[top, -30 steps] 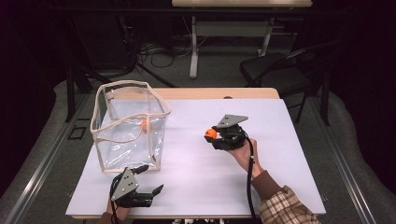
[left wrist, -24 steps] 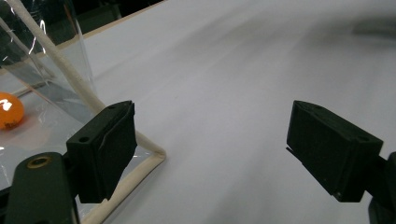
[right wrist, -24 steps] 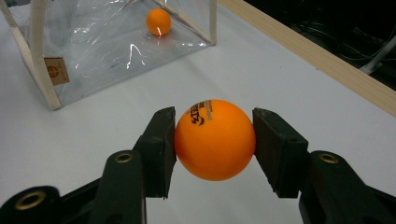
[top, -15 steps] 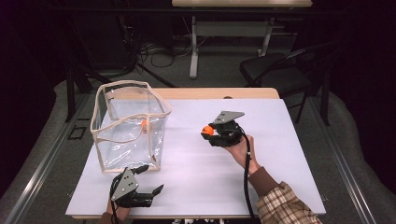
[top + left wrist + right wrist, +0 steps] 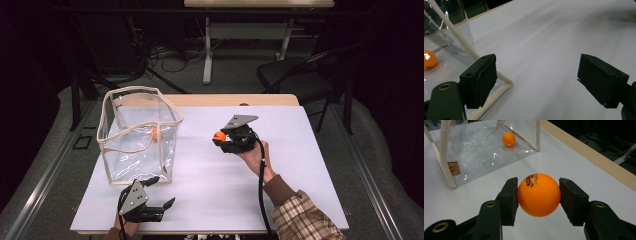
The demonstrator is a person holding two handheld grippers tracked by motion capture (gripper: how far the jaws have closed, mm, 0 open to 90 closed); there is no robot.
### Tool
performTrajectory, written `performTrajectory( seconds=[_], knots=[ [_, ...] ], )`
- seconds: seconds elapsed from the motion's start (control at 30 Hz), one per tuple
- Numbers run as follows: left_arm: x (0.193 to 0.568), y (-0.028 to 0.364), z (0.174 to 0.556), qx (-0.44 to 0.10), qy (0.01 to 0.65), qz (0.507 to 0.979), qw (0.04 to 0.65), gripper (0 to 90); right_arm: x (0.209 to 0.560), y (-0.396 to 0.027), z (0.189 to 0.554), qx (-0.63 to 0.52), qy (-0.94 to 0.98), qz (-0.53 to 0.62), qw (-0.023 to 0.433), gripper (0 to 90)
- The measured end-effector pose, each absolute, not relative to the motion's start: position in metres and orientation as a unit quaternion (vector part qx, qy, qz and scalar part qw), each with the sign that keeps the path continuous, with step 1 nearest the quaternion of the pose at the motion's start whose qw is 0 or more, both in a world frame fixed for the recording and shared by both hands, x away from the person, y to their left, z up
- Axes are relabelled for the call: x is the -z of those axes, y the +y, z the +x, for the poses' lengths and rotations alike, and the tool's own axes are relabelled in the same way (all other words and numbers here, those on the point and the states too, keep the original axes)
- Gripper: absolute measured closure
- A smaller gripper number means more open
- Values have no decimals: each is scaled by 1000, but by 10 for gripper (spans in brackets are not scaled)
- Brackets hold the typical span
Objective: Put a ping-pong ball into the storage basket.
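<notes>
orange ball (image 5: 539,194), smooth & round, clamped btwn right gripper (image 5: 539,200) pads.

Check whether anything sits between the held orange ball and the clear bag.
Nothing visible does. The right gripper holds the ball over bare table, and the clear bag stands open-topped beyond it.

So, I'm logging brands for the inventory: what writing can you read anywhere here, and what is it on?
Held orange ball: dark curved print, too blurred to read.
Tan tag on the clear bag: round mark, too small to read.
Ball in the bag: white mark, unreadable.
</notes>
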State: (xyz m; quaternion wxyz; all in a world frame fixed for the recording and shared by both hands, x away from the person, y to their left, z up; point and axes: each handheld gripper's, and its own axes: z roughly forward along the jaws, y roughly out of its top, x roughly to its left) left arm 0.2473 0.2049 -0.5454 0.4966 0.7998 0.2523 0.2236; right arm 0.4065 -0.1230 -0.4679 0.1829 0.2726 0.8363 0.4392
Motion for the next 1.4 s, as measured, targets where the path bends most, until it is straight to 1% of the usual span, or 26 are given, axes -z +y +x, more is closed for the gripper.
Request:
performTrajectory(
  seconds=[1.4],
  knots=[
    [545, 205, 247, -224, 251, 800, 496, 159, 436, -102, 425, -444, 837, 255, 192, 508]
  ],
)
